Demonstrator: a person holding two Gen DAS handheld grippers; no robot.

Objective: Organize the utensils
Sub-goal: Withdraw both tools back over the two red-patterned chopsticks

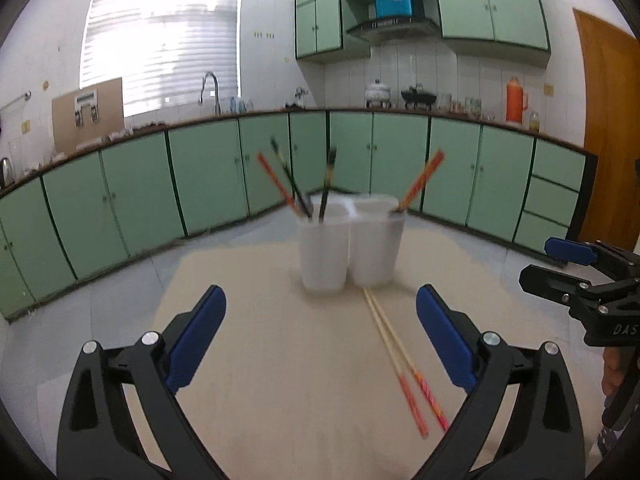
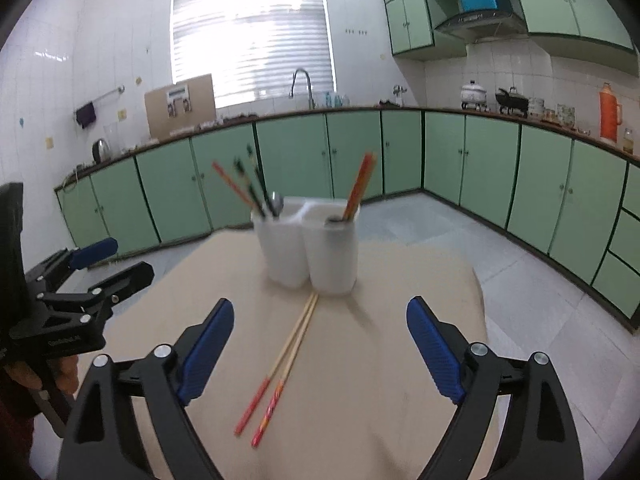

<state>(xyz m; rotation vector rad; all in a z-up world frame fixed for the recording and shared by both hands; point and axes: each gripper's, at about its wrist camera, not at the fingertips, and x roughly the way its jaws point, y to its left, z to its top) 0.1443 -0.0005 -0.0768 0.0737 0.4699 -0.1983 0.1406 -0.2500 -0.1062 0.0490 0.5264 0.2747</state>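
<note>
- Both grippers, left gripper [image 1: 320, 336] and right gripper [image 2: 320, 344], hover with fingers spread wide, holding nothing.
- Chopstick pair [image 2: 280, 368] lies on the table [image 2: 380, 400], tips touching the white holder [image 2: 308, 248].

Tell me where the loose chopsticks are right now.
The chopsticks lie flat on the table, tips against the white holder, red ends toward the cameras, between both open grippers.
</note>
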